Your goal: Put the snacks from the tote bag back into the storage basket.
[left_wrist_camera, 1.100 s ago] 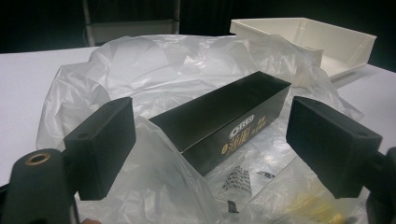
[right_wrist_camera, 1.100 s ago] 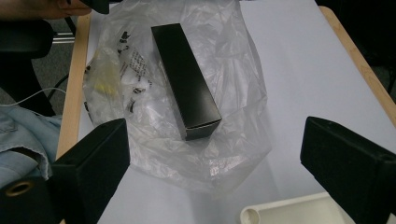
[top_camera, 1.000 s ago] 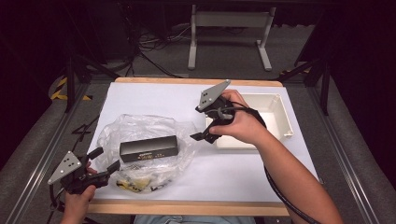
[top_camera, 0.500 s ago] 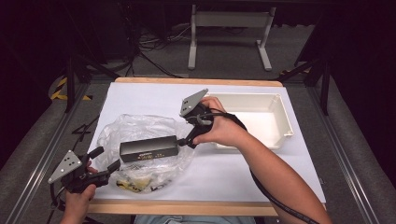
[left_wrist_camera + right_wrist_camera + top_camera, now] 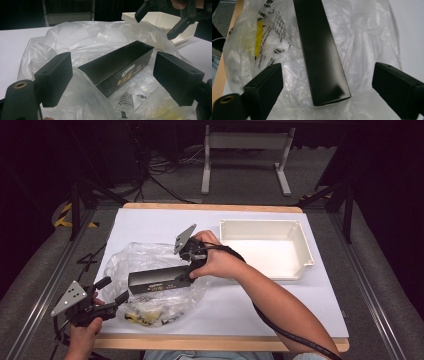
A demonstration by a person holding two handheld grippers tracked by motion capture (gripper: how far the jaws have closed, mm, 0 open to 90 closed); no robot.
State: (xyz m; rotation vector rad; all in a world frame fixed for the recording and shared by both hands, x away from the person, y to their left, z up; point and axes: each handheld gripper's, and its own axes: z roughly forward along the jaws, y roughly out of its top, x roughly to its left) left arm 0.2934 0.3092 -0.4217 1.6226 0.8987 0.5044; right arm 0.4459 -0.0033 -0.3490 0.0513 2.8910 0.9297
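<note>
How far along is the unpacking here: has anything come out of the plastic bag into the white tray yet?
Nothing looks done: the white tray holds nothing. In hand: the right tongs hang open over one end of the black box, not gripping it. The left tongs wait open by the plastic bag. Left: grasping the box and, probably, traying it and the packets.

Looked like a lab rig: my tabletop (image 5: 150, 222) sat in a blacked-out room, loose cables (image 5: 160, 175) on grey carpet, metal stand (image 5: 245, 150) behind.
</note>
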